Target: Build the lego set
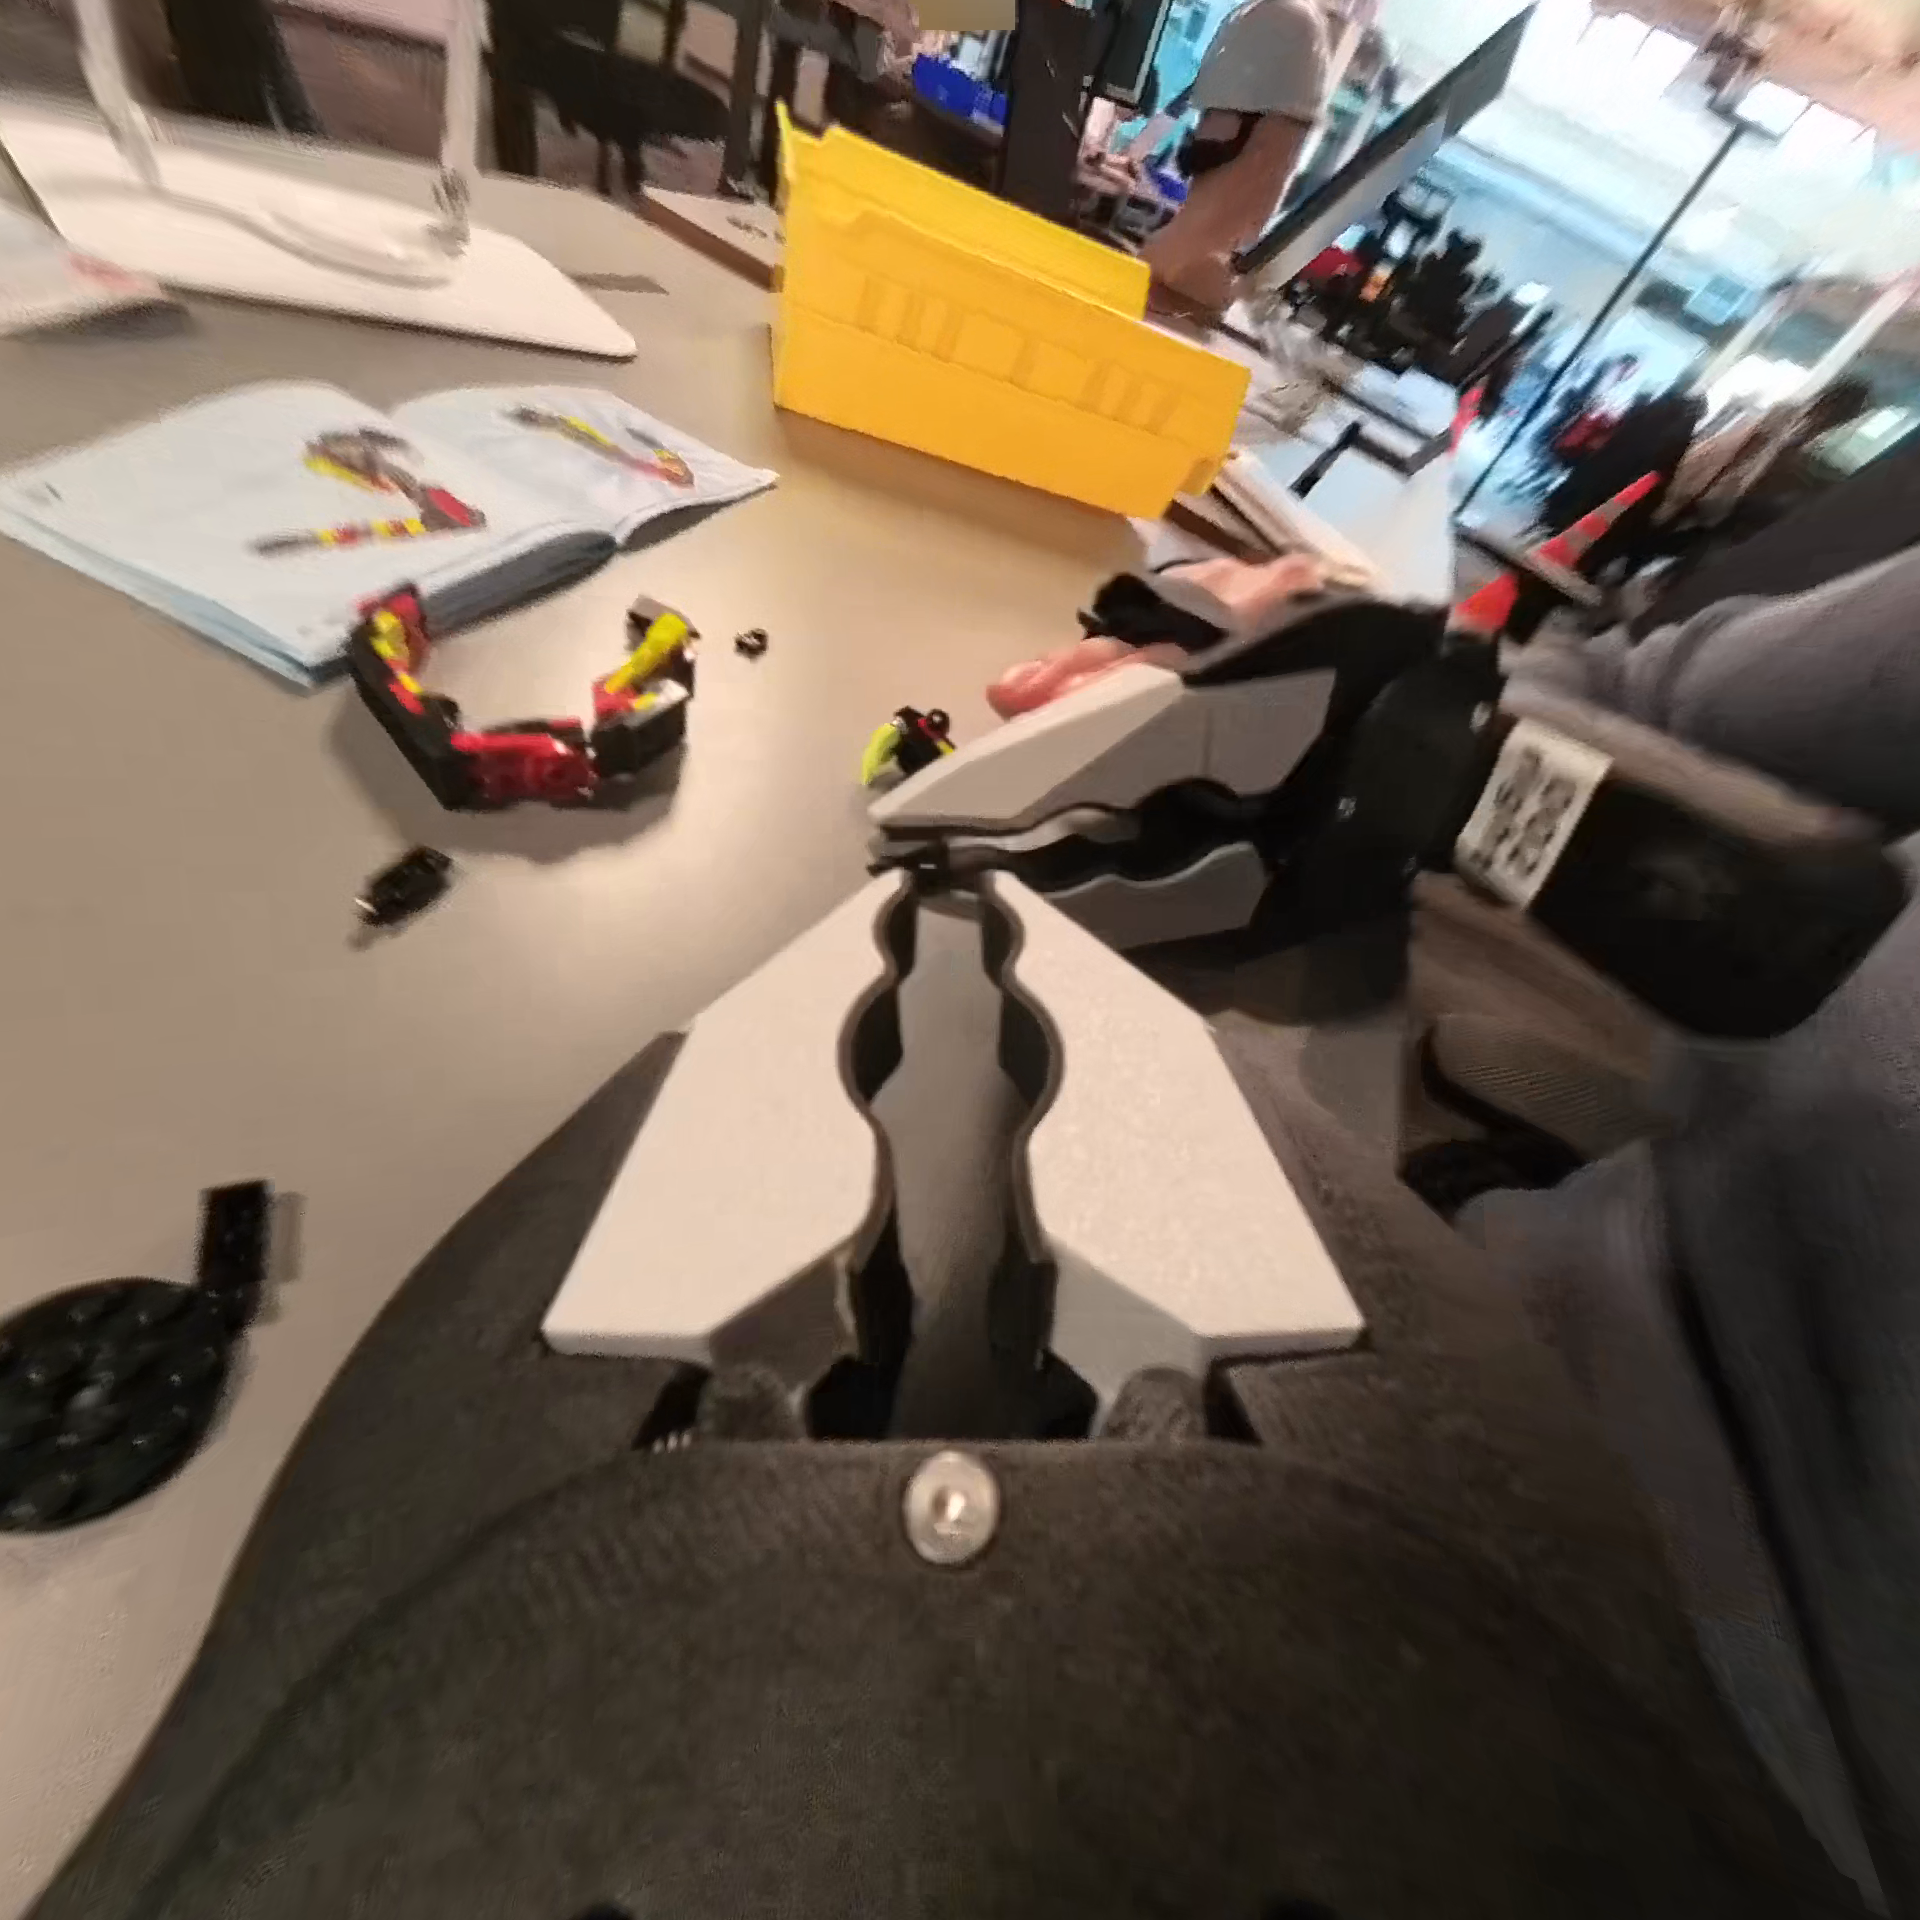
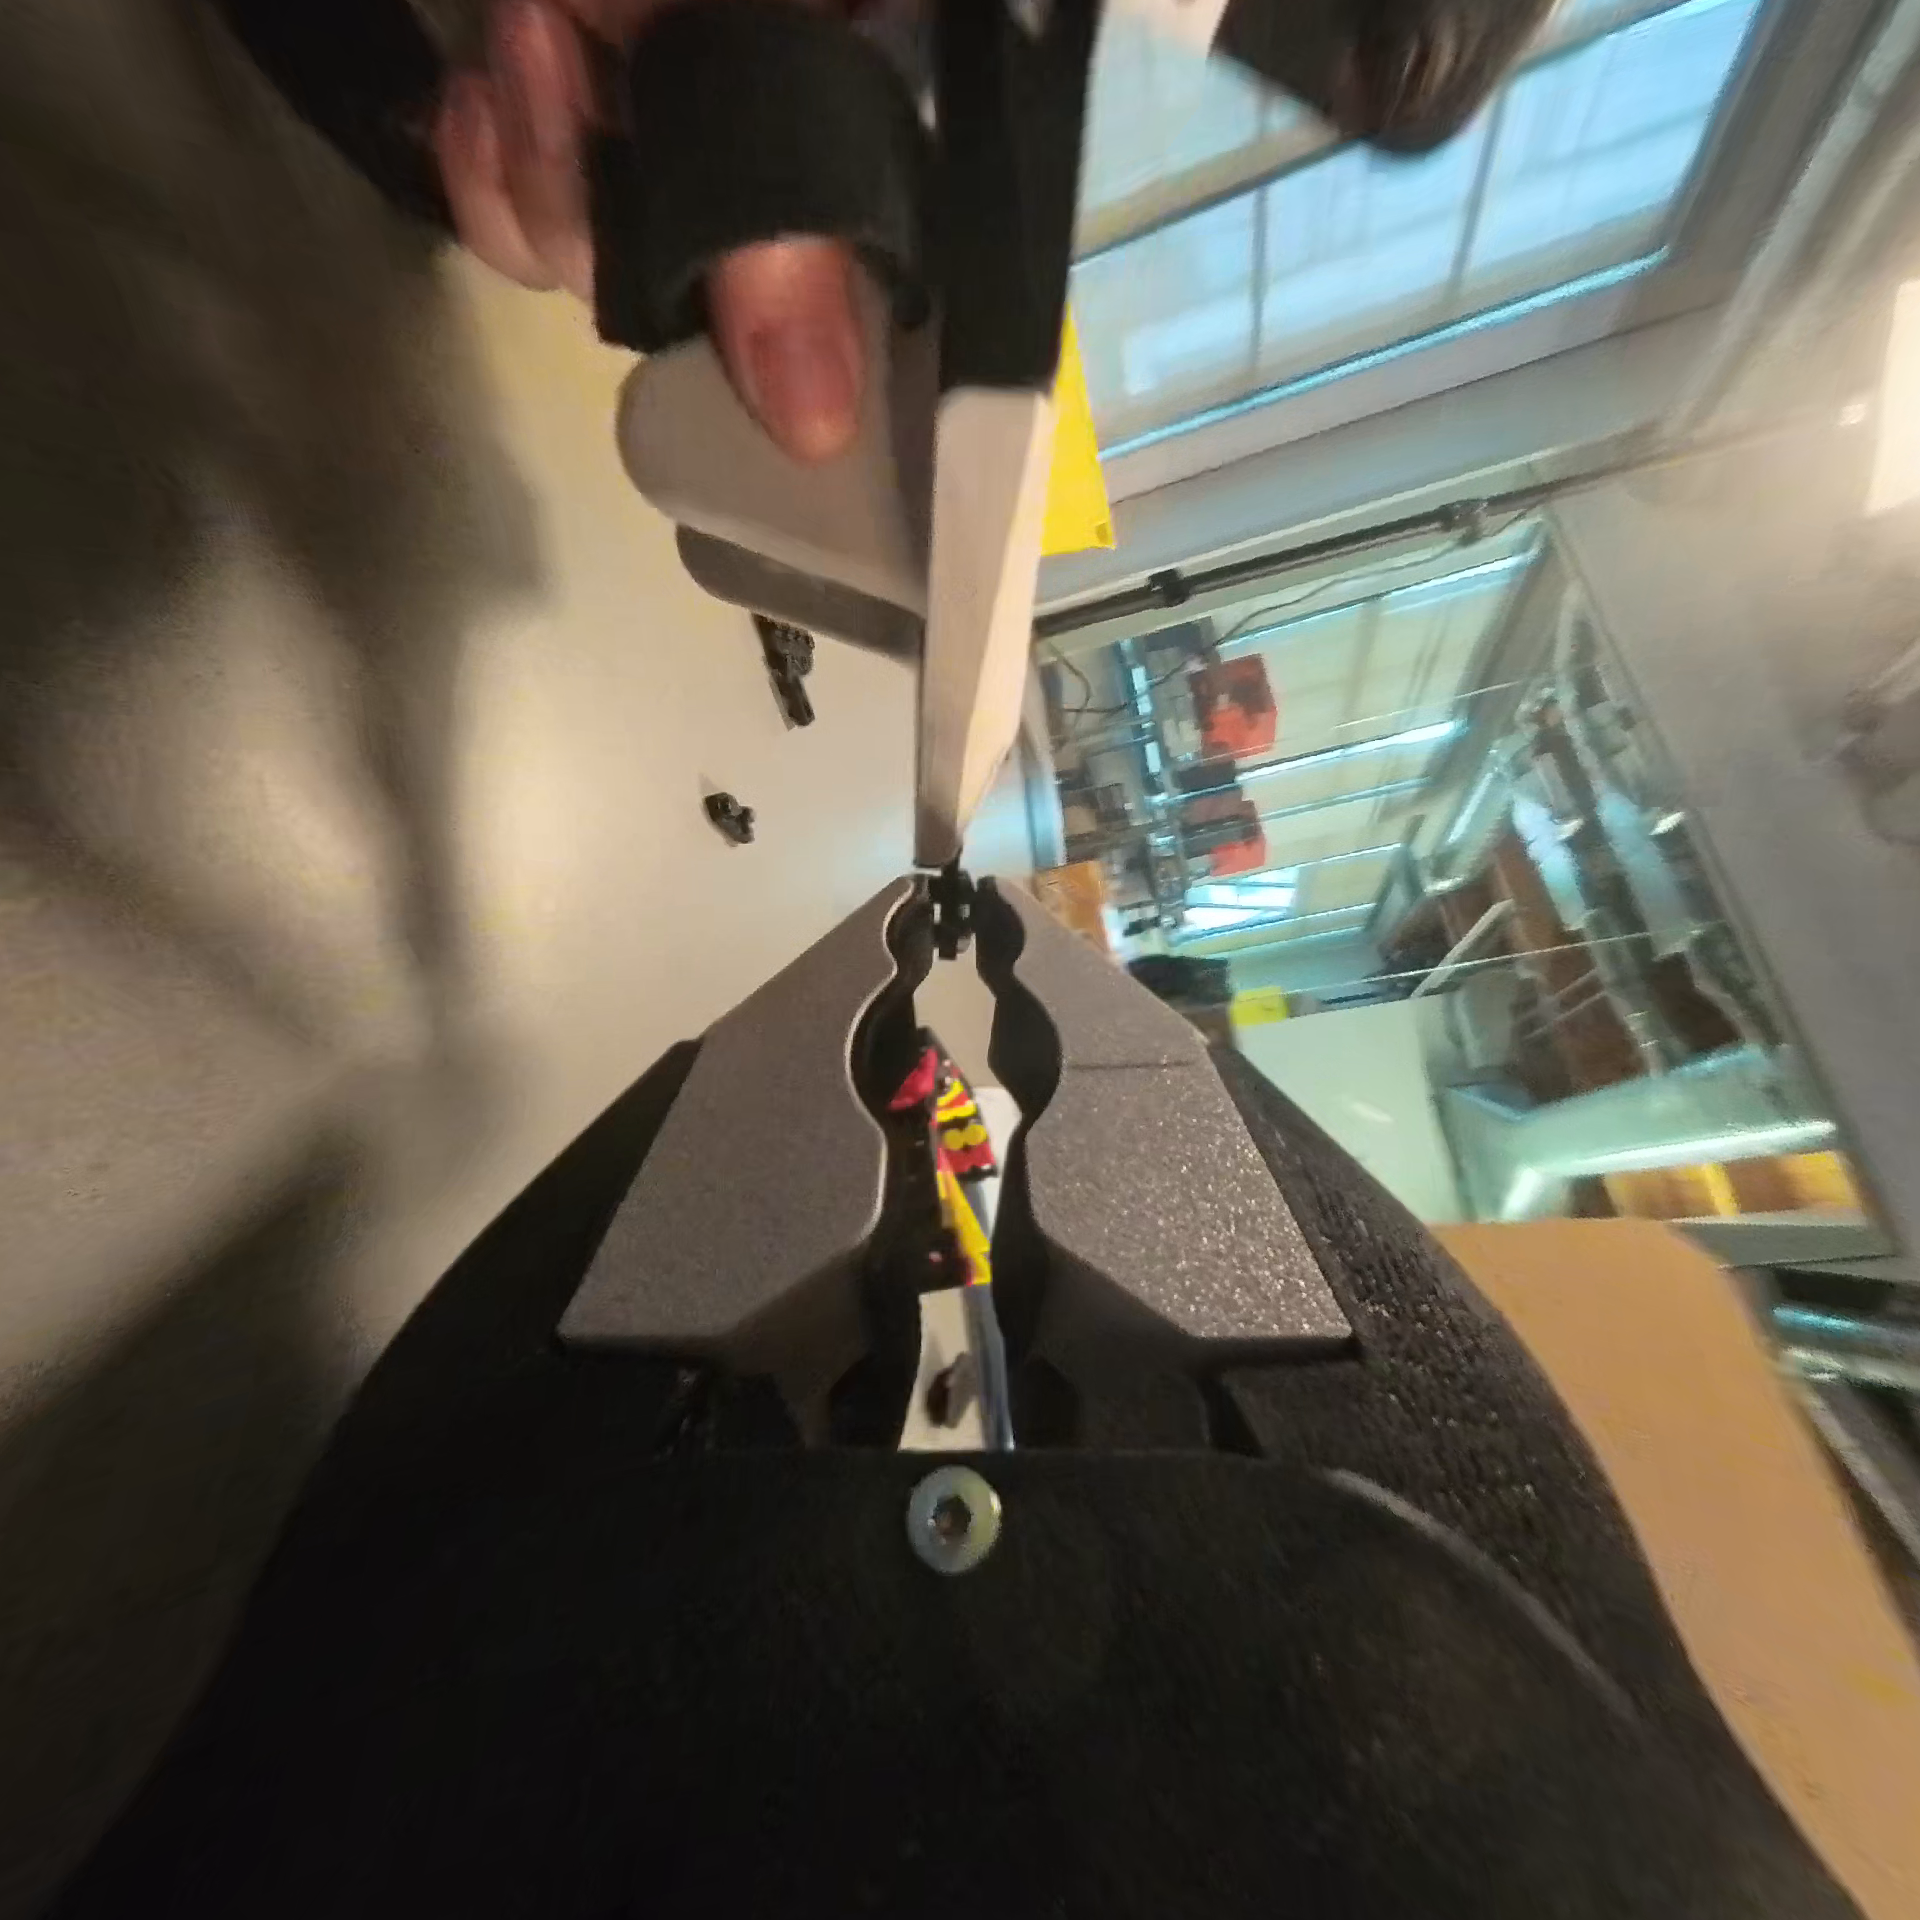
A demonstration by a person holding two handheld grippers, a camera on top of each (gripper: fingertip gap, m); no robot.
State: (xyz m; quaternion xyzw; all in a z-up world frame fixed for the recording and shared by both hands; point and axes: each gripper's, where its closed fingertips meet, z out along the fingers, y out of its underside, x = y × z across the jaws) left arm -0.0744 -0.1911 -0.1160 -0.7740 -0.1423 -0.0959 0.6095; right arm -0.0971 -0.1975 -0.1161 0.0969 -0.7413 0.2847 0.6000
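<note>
Both claws meet tip to tip above the desk [image 1: 727, 1039]: left claw [image 1: 940, 883] and right claw [image 2: 948, 914] each pinched on the same small black lego piece [image 2: 951, 920]. Red-yellow lego assembly [image 1: 520, 717] lies by open instruction booklet [image 1: 364, 499]; print too blurred to read

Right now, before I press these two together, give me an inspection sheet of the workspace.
Surface: grey table, motion blur in both views.
Job's things: red, black and yellow curved lego assembly; open instruction booklet; tiny black piece pinched between both tools.
Clutter: small yellow-green and black piece; loose black bits; round black studded plate; yellow bin.
Grippers: left gripper and right gripper meet tip to tip, jaws of both shut on the tiny piece.
Cables: nothing seen.
Surroundings: orange cones, windows, a person standing beyond the bin.
</note>
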